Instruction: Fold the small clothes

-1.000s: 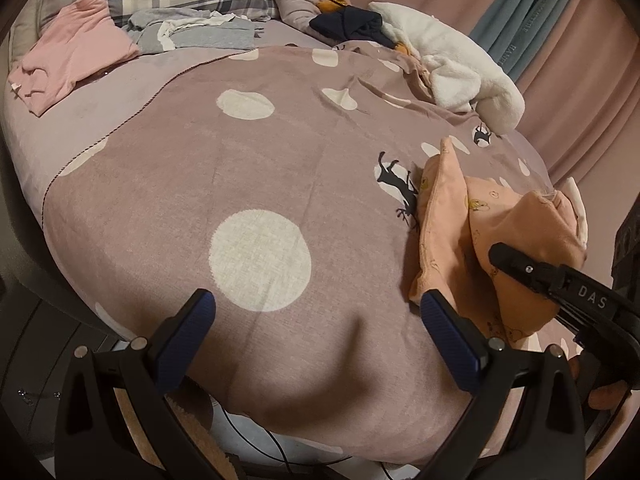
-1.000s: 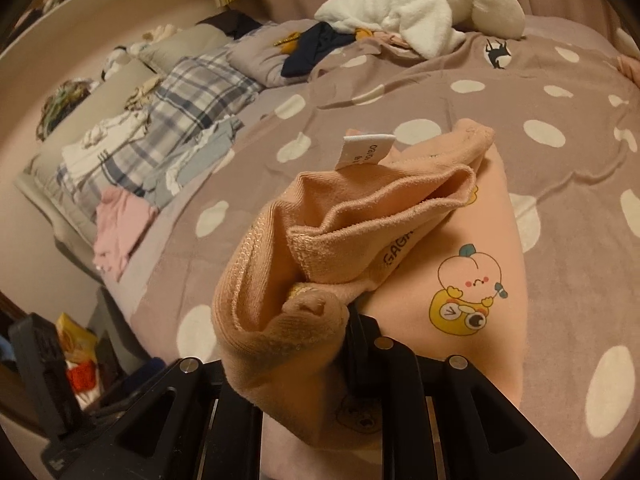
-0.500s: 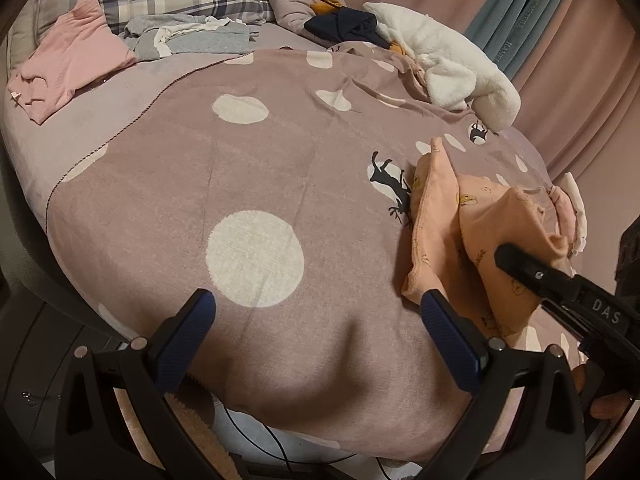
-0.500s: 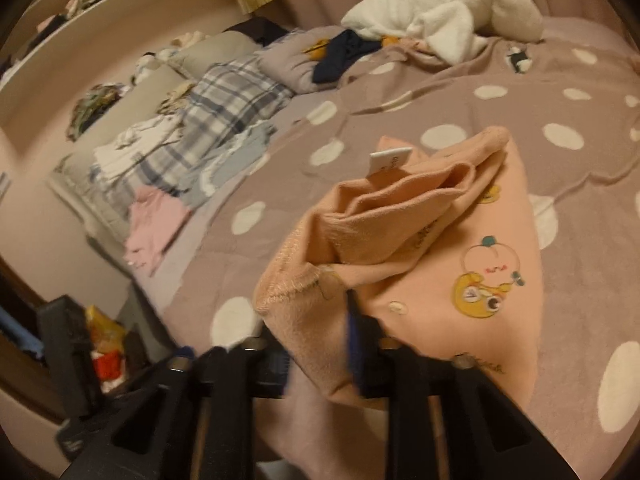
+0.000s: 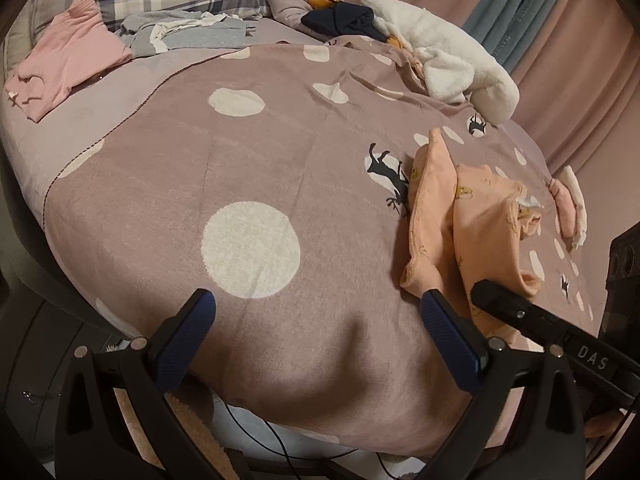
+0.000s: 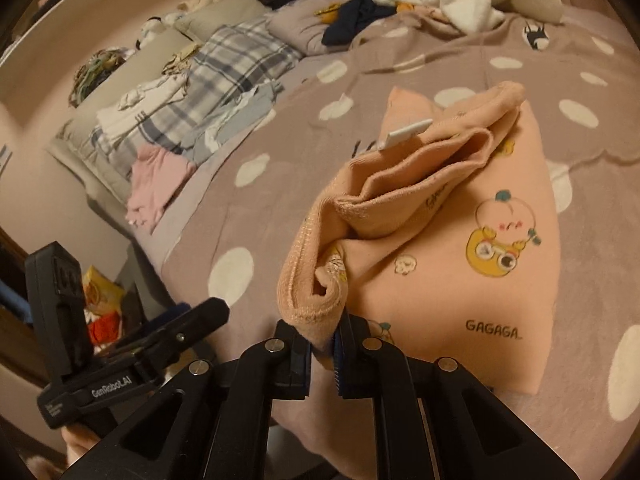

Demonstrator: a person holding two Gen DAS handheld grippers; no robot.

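Where the left wrist view looks down over the bed, one peach garment [image 5: 460, 216] lies bunched at right centre on the polka-dot blanket [image 5: 248, 184]. One pink top [image 5: 68, 56] sits upper left, one grey garment [image 5: 188, 34] beside it, one white fleece [image 5: 448, 60] upper right. Left gripper [image 5: 320, 320] at bottom, tilted down, jaws wide apart, nothing between them. Right gripper's black finger enters lower right, at the peach cloth. Curtains [image 5: 560, 40] upper right.

Right wrist view: same peach garment [image 6: 460, 240] fills centre-right, cartoon print up, one white label near its top. Right gripper [image 6: 322, 344] at bottom centre, jaws nearly together, pinching the garment's rolled hem. Left gripper's body lower left. One plaid pillow [image 6: 232, 64] upper left, clothes heaped around it.
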